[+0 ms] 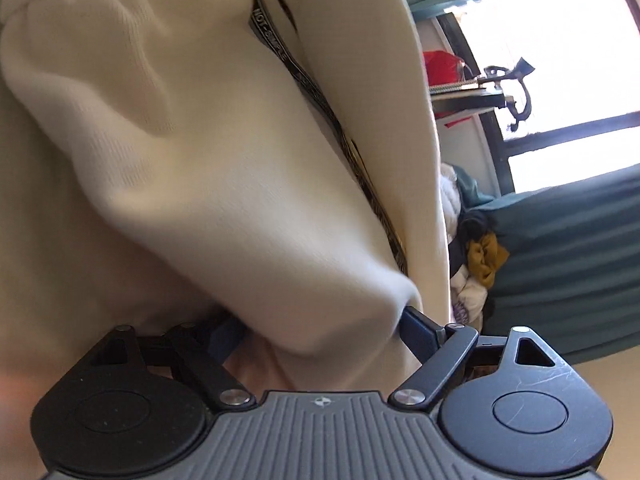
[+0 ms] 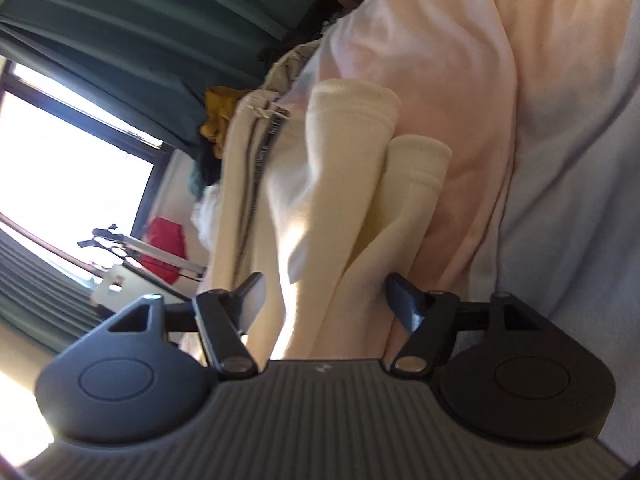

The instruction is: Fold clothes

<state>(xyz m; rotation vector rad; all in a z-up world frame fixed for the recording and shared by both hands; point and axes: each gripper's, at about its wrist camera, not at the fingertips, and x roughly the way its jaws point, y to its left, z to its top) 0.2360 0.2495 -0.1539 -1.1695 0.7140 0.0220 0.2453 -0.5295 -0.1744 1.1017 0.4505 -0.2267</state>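
A cream zip-up sweatshirt [image 1: 192, 152] fills the left wrist view, with its dark zipper tape [image 1: 304, 80] running down the middle. My left gripper [image 1: 320, 328] is shut on a thick fold of this sweatshirt; the cloth bulges between the blue fingers [image 1: 420, 326]. In the right wrist view the same sweatshirt [image 2: 320, 208] hangs with both ribbed cuffs [image 2: 352, 108] pointing away. My right gripper [image 2: 324, 300] is shut on the gathered sleeves, its dark fingers [image 2: 402, 300] pressing on either side of the cloth.
A pink and pale blue bed cover [image 2: 520, 120] lies under the sweatshirt. A pile of other clothes [image 1: 480, 264] with a mustard piece sits beyond. Teal curtains [image 1: 568, 272], a bright window [image 1: 560, 40] and a red item [image 2: 166, 248] stand behind.
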